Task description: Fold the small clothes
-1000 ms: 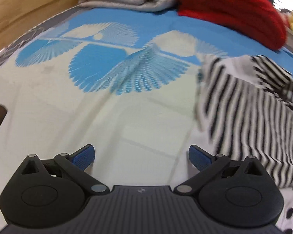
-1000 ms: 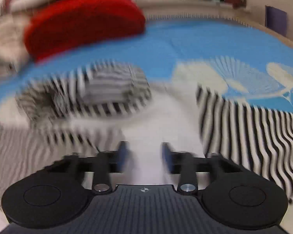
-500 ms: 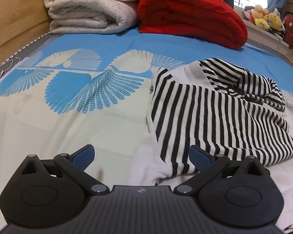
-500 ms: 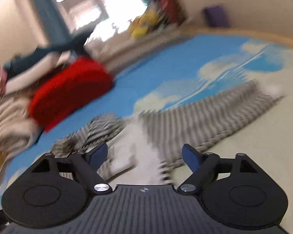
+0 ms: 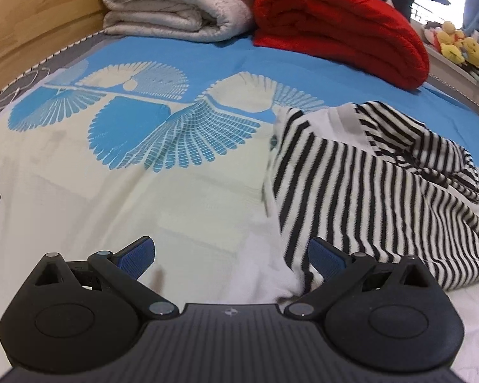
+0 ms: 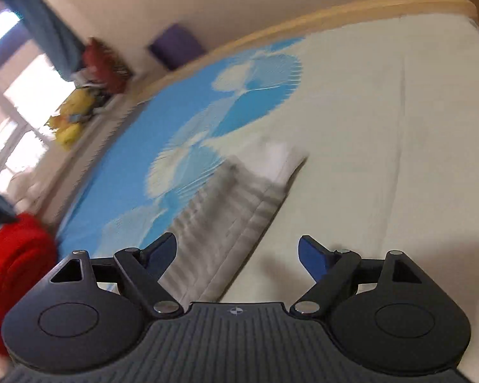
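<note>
I saw my left gripper [image 5: 231,257] gaping empty; black-and-white striped cotton garment [image 5: 367,188] at two o'clock, folded red fleece blanket [image 5: 338,25] at twelve. Right gripper [image 6: 238,252] jaws apart, empty; bare cream bedsheet [image 6: 383,146] at one o'clock.

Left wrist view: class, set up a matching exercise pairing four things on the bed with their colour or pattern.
Things:
1. rolled blanket
2. folded throw
3. small garment
4. bedsheet

Descriptions:
a. black and white stripes
b. blue and cream fan print
c. red
d. off-white

Pairs: 1-c, 2-d, 3-a, 4-b
</note>
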`<state>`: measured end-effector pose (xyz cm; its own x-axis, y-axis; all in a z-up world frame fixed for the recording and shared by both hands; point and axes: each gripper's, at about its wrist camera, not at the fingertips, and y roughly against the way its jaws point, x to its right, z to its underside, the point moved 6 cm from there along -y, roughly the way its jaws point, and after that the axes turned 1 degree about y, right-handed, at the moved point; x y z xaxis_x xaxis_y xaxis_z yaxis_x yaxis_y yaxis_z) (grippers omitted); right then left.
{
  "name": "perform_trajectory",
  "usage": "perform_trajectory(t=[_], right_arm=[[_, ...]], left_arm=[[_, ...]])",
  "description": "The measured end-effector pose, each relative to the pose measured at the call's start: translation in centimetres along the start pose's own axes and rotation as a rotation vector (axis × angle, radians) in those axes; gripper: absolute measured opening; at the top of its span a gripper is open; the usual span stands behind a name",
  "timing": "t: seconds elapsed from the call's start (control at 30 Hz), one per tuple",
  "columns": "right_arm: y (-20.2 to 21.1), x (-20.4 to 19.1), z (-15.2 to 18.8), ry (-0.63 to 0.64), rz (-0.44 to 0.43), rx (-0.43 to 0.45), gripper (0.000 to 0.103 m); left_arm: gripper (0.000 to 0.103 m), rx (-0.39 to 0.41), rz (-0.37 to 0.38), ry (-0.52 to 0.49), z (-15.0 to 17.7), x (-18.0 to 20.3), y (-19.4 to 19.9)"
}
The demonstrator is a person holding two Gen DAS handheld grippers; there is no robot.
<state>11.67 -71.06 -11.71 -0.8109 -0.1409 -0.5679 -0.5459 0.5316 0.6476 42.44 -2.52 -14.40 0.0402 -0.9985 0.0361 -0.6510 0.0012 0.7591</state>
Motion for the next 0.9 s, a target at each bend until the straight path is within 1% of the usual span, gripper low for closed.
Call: perform_trajectory(t=[0.07,0.1,0.13,0.17,0.23,0.27,0.3,0.33,0.37,0.4,0.43,0.47,0.5,0.57,0.6,0.67,0.7,0.73,0.77,0.8,0.83,0.87,0.9], right_arm=[[-3.6,0.9,-0.7,-0.061,0.051,-0.051,0.085],[-4.3,1.3,-1.1,-0.08,0.059,-0.038,0.087],[-4.8,0.7,-1.7,-0.054,0.058,0.023,0.09],[-5.6,0.0,-2.0,0.001,0.089,0.047,0.091],[-7.4,-1.6,-2.1,0.138,0.174,0.046,0.091],[-8.0,-2.5,-2.1,0.188,0.199,0.053,0.083],[-8.5,-3.6,-2.2,0.217,0.202,0.052,0.035],[-8.5,-4.5,-2.3,0.207,0.193,0.045,0.012],[-8.1,-5.9,-2.4,0.186,0.166,0.053,0.012],[-6.9,-7.6,-2.5,0.206,0.125,0.079,0.012],[-5.7,-10.1,-2.3,0.268,0.08,0.117,0.012],[-4.1,-13.0,-1.7,0.357,0.034,0.158,0.012],[-1.9,-16.4,-0.4,0.467,-0.022,0.202,0.012],[2.5,-22.1,3.3,0.631,-0.176,0.255,0.012],[5.3,-25.0,6.3,0.717,-0.276,0.271,0.012],[10.2,-29.0,12.8,0.865,-0.453,0.27,0.012],[12.4,-30.3,16.6,0.946,-0.539,0.254,0.013],[14.3,-31.2,20.8,1.04,-0.62,0.229,0.021],[15.8,-31.7,25.2,1.14,-0.699,0.18,0.031],[16.8,-31.7,29.4,1.243,-0.756,0.1,0.062],[17.0,-31.3,33.0,1.333,-0.774,0.029,0.091],[17.1,-30.3,36.2,1.42,-0.759,-0.012,0.095],[17.1,-29.1,38.4,1.503,-0.729,-0.022,0.091]], left_arm=[[0.103,-0.004,-0.014,0.0,-0.1,-0.4,-0.5],[0.103,-0.006,-0.027,-0.004,-0.2,-0.7,-0.7],[0.103,-0.008,-0.039,-0.008,-0.3,-1.0,-1.0],[0.103,-0.009,-0.053,-0.007,-0.5,-1.4,-1.2],[0.103,-0.013,-0.064,0.013,-0.9,-2.2,-1.6],[0.103,-0.015,-0.065,0.028,-1.1,-2.6,-1.7],[0.103,-0.019,-0.066,0.042,-1.3,-2.9,-1.8],[0.103,-0.022,-0.067,0.057,-1.4,-3.4,-1.9],[0.103,-0.024,-0.067,0.07,-1.6,-3.7,-1.9],[0.103,-0.026,-0.065,0.088,-1.7,-4.1,-1.8],[0.103,-0.027,-0.055,0.108,-1.9,-4.3,-1.7],[0.103,-0.029,-0.041,0.129,-2.0,-4.6,-1.5],[0.103,-0.03,-0.023,0.152,-2.1,-4.8,-1.3],[0.103,-0.028,0.001,0.188,-2.4,-5.0,-0.9],[0.103,-0.023,0.006,0.199,-2.4,-5.1,-0.7],[0.103,-0.012,0.008,0.211,-2.5,-5.0,-0.2],[0.103,-0.009,0.008,0.218,-2.6,-5.1,0.0],[0.103,-0.01,0.01,0.226,-2.6,-5.2,0.1],[0.103,-0.014,0.017,0.238,-2.6,-5.4,0.2],[0.103,-0.018,0.029,0.255,-2.6,-5.5,0.3],[0.103,-0.022,0.04,0.268,-2.6,-5.6,0.3],[0.103,-0.028,0.047,0.281,-2.6,-5.8,0.3],[0.103,-0.033,0.049,0.289,-2.6,-6.0,0.3]])
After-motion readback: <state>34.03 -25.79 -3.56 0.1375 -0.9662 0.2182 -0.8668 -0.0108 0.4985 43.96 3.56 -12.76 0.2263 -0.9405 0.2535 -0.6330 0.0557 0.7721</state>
